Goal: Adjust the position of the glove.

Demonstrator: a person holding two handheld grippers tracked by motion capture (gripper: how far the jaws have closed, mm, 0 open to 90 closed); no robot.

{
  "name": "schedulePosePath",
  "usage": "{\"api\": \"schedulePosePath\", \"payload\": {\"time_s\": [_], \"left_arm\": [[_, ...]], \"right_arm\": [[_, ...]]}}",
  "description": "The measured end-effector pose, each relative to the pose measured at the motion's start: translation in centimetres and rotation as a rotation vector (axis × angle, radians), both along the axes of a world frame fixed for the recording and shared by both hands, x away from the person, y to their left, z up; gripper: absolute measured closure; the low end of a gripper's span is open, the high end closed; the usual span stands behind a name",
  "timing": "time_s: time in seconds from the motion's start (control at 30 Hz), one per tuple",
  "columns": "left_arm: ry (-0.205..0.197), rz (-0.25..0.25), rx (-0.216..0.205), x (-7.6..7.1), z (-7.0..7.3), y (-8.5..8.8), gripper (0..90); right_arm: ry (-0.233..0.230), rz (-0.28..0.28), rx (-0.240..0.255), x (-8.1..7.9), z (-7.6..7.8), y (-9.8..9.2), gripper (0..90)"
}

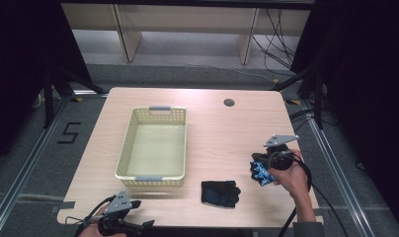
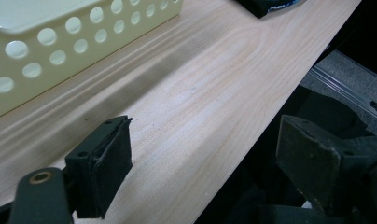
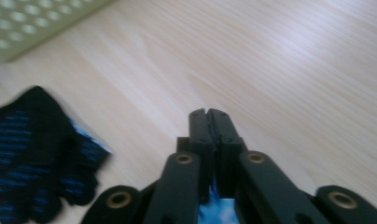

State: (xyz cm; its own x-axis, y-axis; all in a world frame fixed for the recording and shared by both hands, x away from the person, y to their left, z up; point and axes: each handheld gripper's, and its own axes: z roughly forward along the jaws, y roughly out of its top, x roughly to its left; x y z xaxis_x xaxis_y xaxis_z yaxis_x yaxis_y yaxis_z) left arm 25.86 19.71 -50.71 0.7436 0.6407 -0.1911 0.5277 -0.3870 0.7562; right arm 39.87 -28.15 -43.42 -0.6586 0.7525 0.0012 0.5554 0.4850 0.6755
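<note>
A black glove [image 1: 220,193] lies flat on the table near its front edge; in the right gripper view this glove [image 3: 32,154] shows blue stripes at the left. My right gripper [image 1: 260,165] hovers over the table's right side, its jaws pressed together [image 3: 210,116] on a blue-and-black glove [image 1: 262,174], of which a blue patch [image 3: 217,212] shows beneath the jaws. My left gripper [image 1: 143,226] rests at the front left edge, jaws wide apart [image 2: 210,163] with nothing between them.
A cream perforated basket [image 1: 126,148] with grey handles stands left of centre, with nothing inside; its wall [image 2: 60,42] is close to the left gripper. A round cable hole [image 1: 229,102] sits at the back right. The table edge [image 2: 270,107] drops off beside the left gripper.
</note>
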Motion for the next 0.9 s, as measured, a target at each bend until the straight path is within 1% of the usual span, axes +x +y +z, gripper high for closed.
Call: {"api": "schedulePosePath", "payload": {"time_s": [0.07, 0.1, 0.13, 0.17, 0.2, 0.23, 0.27, 0.3, 0.33, 0.37, 0.4, 0.43, 0.47, 0.5, 0.53, 0.57, 0.6, 0.63, 0.67, 0.7, 0.73, 0.77, 0.8, 0.83, 0.87, 0.9], "left_arm": [[-0.001, 0.003, -0.007, 0.0, -0.1, 0.0, 17.7], [-0.001, 0.002, -0.007, 0.0, -0.1, -0.1, 17.7], [0.005, 0.002, -0.006, -0.1, -0.1, -0.1, 17.7], [0.015, 0.012, -0.004, -0.1, 0.0, -0.1, 17.7], [0.008, 0.003, 0.017, 0.0, 0.0, 0.0, 17.7], [0.014, 0.015, -0.019, -0.2, 0.0, -0.1, 17.7], [0.009, 0.011, -0.015, -0.1, 0.0, -0.1, 17.7], [-0.007, -0.008, 0.015, 0.1, 0.0, 0.1, 17.6], [0.001, 0.002, -0.008, 0.0, -0.1, 0.0, 17.7], [0.001, 0.002, -0.008, 0.0, -0.1, 0.0, 17.7], [0.005, 0.003, -0.009, 0.0, -0.1, -0.1, 17.7], [0.015, 0.008, -0.012, -0.1, -0.1, -0.1, 17.7], [-0.001, -0.018, 0.025, 0.0, 0.0, 0.1, 17.7], [-0.001, -0.015, 0.023, 0.0, 0.0, 0.1, 17.6], [0.017, 0.012, -0.013, -0.1, -0.1, -0.2, 17.7], [0.017, 0.012, -0.013, -0.1, -0.1, -0.2, 17.7], [0.0, 0.002, -0.006, 0.0, -0.1, -0.1, 17.7], [0.0, 0.001, -0.007, 0.0, -0.1, -0.1, 17.7], [0.008, -0.004, -0.005, 0.0, 0.0, 0.0, 17.7], [0.017, 0.015, -0.017, -0.1, -0.1, -0.2, 17.7], [0.019, 0.013, -0.015, -0.1, -0.1, -0.2, 17.7], [0.019, 0.013, -0.015, -0.1, -0.1, -0.2, 17.7], [0.017, 0.007, -0.01, -0.1, 0.0, -0.1, 17.6], [-0.005, -0.011, 0.021, 0.1, 0.1, 0.1, 17.7], [-0.002, -0.007, 0.015, 0.0, 0.1, 0.1, 17.7], [0.001, 0.005, -0.009, 0.0, 0.0, 0.0, 17.6]], "right_arm": [[-0.002, -0.042, -0.024, 0.1, -0.4, -1.4, 90.0], [-0.002, -0.042, -0.024, 0.1, -0.4, -1.4, 90.0], [-0.019, -0.077, -0.026, 0.1, -0.9, -1.9, 90.0], [-0.002, -0.091, -0.059, 0.2, -1.1, -2.7, 90.0], [0.002, -0.129, -0.072, 0.3, -1.5, -3.4, 90.0], [0.008, -0.151, -0.075, 0.3, -1.7, -3.9, 90.0], [0.007, -0.17, -0.083, 0.4, -2.0, -4.5, 90.0], [0.02, -0.197, -0.09, 0.4, -2.2, -5.0, 90.0], [0.027, -0.232, -0.092, 0.3, -2.5, -5.8, 90.0], [0.027, -0.232, -0.092, 0.3, -2.5, -5.8, 90.0], [0.015, -0.233, -0.098, 0.4, -2.8, -6.2, 90.0], [0.033, -0.256, -0.094, 0.3, -2.8, -6.4, 90.0], [0.033, -0.266, -0.101, 0.3, -2.8, -6.6, 90.0], [0.036, -0.268, -0.104, 0.3, -3.0, -6.8, 90.0], [0.044, -0.295, -0.119, 0.3, -3.2, -7.1, 90.0], [0.044, -0.295, -0.119, 0.3, -3.2, -7.1, 90.0], [0.045, -0.295, -0.124, 0.3, -3.3, -7.4, 90.0], [0.047, -0.297, -0.131, 0.3, -3.5, -7.7, 90.0], [0.054, -0.304, -0.13, 0.3, -3.7, -7.8, 90.0], [0.057, -0.299, -0.138, 0.3, -3.9, -8.1, 90.0], [0.062, -0.31, -0.139, 0.3, -4.0, -8.1, 90.0], [0.074, -0.304, -0.138, 0.2, -4.3, -8.1, 90.0], [0.087, -0.309, -0.134, 0.2, -4.4, -8.0, 90.0], [0.098, -0.302, -0.131, 0.1, -4.6, -7.9, 90.0], [0.099, -0.289, -0.131, 0.0, -4.7, -7.9, 90.0], [0.101, -0.287, -0.136, -0.2, -4.7, -7.9, 90.0]]}}
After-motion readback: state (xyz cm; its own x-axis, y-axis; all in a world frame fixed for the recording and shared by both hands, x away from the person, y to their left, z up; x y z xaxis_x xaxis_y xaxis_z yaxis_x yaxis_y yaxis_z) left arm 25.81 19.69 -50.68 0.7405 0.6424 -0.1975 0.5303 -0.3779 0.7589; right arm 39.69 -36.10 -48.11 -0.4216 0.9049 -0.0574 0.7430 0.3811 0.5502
